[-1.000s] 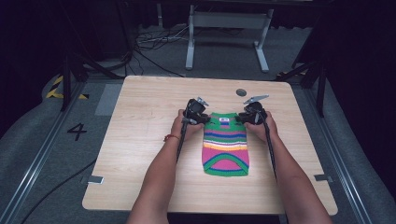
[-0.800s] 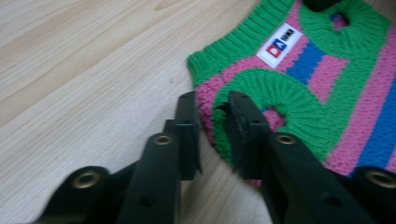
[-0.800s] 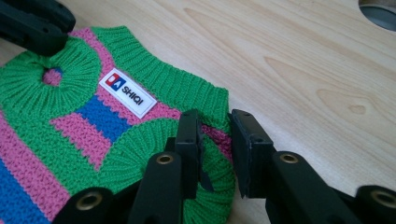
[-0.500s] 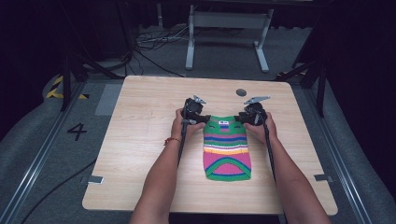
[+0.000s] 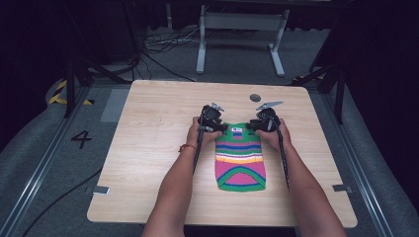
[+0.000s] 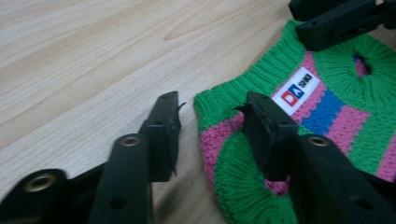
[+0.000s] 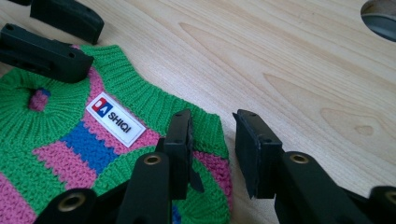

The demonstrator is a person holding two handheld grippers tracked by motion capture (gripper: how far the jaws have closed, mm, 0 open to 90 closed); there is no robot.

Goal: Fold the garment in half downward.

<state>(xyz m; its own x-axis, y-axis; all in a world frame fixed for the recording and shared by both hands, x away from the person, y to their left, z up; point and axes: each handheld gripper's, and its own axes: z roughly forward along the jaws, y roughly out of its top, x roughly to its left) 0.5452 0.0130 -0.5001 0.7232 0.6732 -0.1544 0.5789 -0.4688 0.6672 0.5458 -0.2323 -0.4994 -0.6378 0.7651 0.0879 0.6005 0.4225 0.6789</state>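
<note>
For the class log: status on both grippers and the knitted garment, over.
Left gripper open, jaws just closing, straddling striped knit garment corner. Right gripper open, same. Garment flat on table. Nothing obstructing.

Two bare forearms without sleeves are seen from above, and a thin red bracelet (image 5: 186,147) is worn on the left wrist. A black two-jaw tool is carried in each hand: the left gripper (image 5: 221,129) and the right gripper (image 5: 250,127), each trailed by a thin dark cable. Blocky black jaws with brass-ringed screw holes are shown close up.
</note>
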